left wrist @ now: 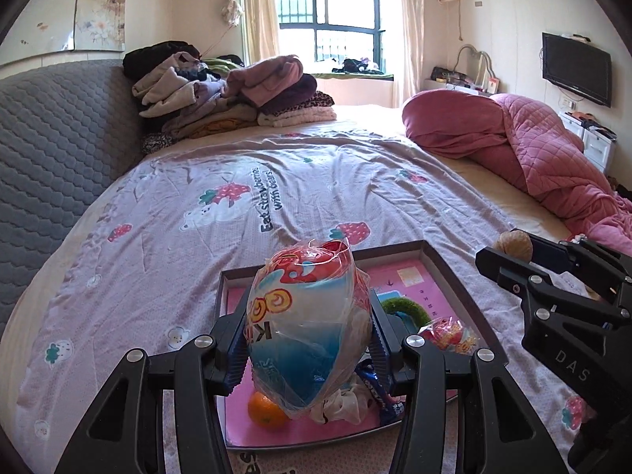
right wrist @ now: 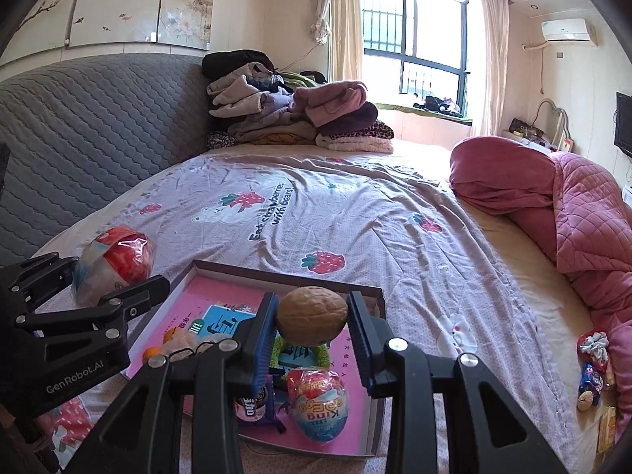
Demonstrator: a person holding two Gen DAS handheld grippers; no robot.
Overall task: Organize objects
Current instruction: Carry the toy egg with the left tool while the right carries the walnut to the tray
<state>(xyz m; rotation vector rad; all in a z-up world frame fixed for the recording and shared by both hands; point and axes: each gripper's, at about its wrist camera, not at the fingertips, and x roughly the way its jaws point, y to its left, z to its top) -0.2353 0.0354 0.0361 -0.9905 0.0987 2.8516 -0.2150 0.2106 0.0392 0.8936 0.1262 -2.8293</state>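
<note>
My left gripper (left wrist: 306,349) clamps a plastic-wrapped red-and-blue toy egg (left wrist: 306,328) above the shallow pink-lined tray (left wrist: 389,248). At three o'clock, my right gripper (right wrist: 312,326) pinches a round tan walnut (right wrist: 312,310).

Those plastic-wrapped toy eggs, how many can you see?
2. One toy egg is held in the left gripper above the tray; a second egg lies in the tray near its front. Others may be hidden among the things by the pink quilt.
</note>
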